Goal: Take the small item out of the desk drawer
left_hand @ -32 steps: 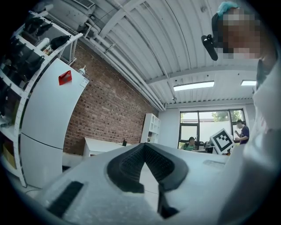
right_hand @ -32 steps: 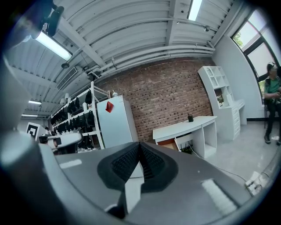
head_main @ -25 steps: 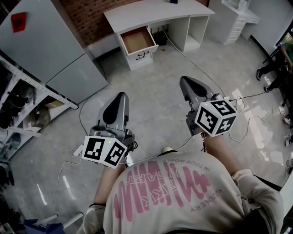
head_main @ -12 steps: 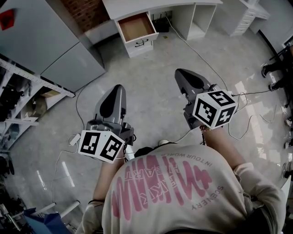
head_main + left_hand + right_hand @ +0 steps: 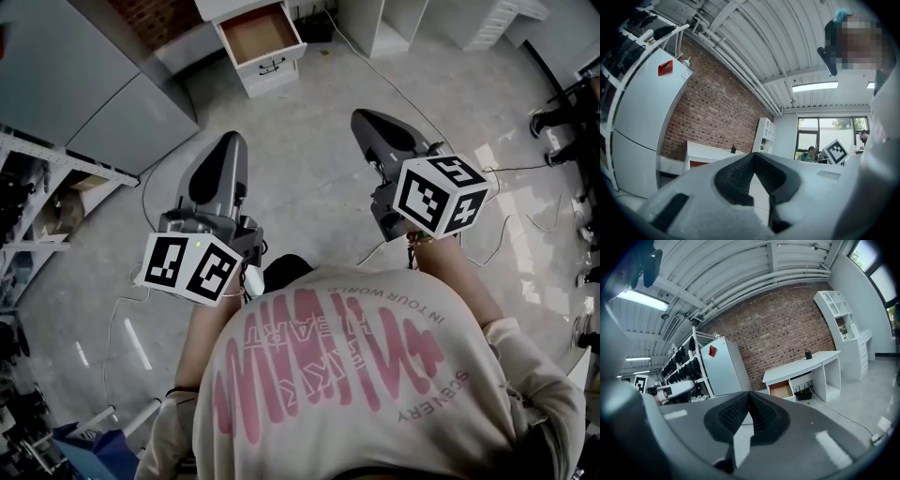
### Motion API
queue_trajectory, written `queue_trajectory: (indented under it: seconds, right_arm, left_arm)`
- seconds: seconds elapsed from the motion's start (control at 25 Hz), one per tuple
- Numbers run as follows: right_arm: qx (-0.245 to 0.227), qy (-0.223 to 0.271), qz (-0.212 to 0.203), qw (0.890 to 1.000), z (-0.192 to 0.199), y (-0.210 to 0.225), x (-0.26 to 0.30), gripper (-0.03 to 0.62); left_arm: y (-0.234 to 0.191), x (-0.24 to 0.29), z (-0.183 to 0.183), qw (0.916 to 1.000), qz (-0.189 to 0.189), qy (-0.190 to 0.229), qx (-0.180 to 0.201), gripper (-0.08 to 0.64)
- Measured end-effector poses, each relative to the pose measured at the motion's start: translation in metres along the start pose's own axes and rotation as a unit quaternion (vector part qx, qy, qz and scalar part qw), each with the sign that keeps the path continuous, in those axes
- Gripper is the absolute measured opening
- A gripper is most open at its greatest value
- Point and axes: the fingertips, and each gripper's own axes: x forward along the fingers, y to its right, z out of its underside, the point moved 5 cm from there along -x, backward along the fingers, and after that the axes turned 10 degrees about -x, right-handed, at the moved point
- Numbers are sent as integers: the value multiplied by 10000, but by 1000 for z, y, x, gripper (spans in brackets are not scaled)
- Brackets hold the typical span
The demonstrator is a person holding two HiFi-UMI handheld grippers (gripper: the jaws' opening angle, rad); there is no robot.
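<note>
1. Head view: the left gripper [image 5: 228, 145] and right gripper [image 5: 364, 120] are both held out over the floor [image 5: 309, 216], well apart from the drawer [image 5: 255, 36].
   - The drawer stands open at the top edge of the frame.
   - Change over the last second: the desk top has slid out of frame upward, leaving only the drawer and a bit of the carcass in view. Both grippers sit a little higher in frame.
   - This reads more like the head tipping down than ground gained, but I can't say for sure.
   - The drawer inside shows plain brown. The item isn't discernible from here.
2. Left gripper view: the left gripper [image 5: 753, 159] has its pads meeting at the tip with nothing between them, so it is clenched and empty. It looks across the room at the desk [image 5: 710, 152] by the brick wall, far off.
3. Right gripper view: the right gripper [image 5: 749, 401] is also clamped together on nothing.
   - The desk [image 5: 801, 366] and open drawer [image 5: 780, 390] are ahead, well apart from it.
   - The item is too small to make out.
4. Meaning for the task:
   - This is still the approach and the reach hasn't begun.
   - The drawer is already open, so no pull is needed.
   - The item is presumably still inside.
   - Next: close the gap, then spread one claw before going in.
</note>
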Motion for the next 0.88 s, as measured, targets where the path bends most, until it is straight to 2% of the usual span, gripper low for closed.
queue_trajectory:
  seconds: [0.24, 0.4, 0.48, 0.68, 0.88]
  right_arm:
    - [483, -81, 92, 9988, 12, 23, 5, 12]
    - [629, -219, 77, 9978, 23, 26, 13, 12]
    - [670, -306, 109, 9972, 27, 27, 21, 12]
    - [769, -475, 227, 9956, 32, 37, 46, 12]
    - [817, -613, 320, 9943, 34, 45, 77, 12]
  left_arm:
    - [-12, 2, 12, 9995, -243, -178, -129, 5]
    - [-23, 6, 16, 9979, -256, -162, -575, 5]
    - [-34, 9, 17, 9971, -282, -187, -679, 5]
    - [-64, 25, 19, 9960, -395, -320, -735, 5]
    - [-91, 52, 14, 9963, -295, -439, -672, 5]
